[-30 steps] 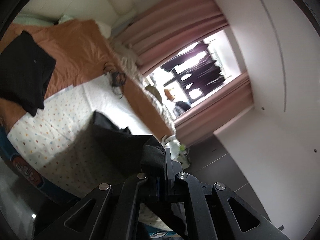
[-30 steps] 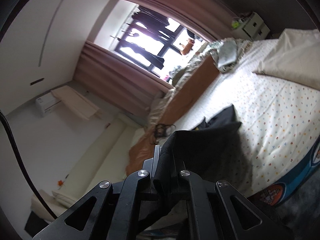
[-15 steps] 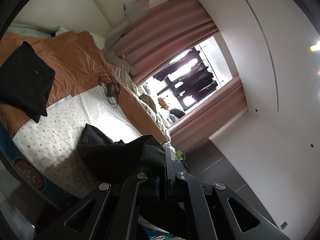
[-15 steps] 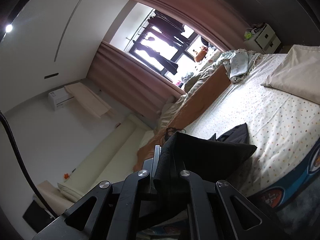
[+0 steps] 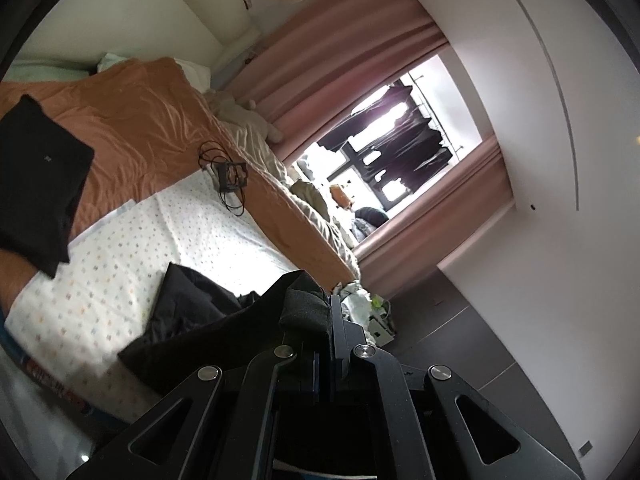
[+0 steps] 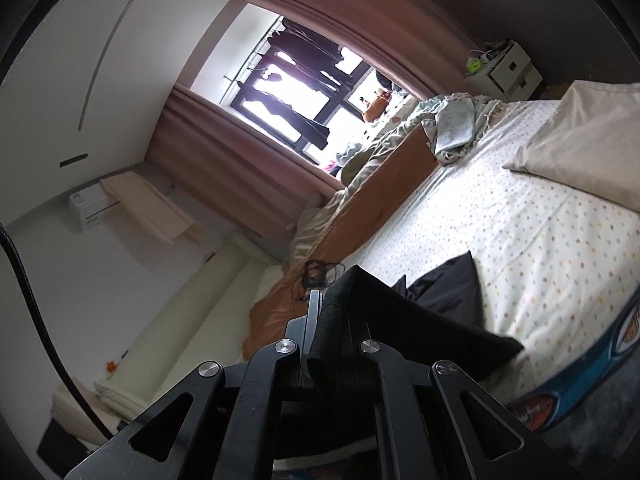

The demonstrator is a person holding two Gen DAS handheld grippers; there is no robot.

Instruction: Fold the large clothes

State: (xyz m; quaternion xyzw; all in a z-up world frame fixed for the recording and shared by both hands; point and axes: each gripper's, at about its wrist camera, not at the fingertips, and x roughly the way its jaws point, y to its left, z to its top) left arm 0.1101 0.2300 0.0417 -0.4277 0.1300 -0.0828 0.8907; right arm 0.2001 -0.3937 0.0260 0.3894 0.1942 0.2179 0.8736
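A large black garment hangs between my two grippers above the spotted bed sheet. My left gripper is shut on one bunched edge of it. In the right wrist view the same black garment stretches from the jaws down toward the bed, and my right gripper is shut on another edge. The lower part of the cloth still trails on the sheet. A second black garment, folded, lies on the orange quilt at the left.
A tangle of black cable with a charger lies where quilt meets sheet. A cream pillow and crumpled pale cloth sit at the far end of the bed. A white bedside cabinet, pink curtains and a window are beyond.
Both grippers have swung across the room with the black garment still held; the cloth has lifted and pulled tighter, and the bed appears from a shifted angle.
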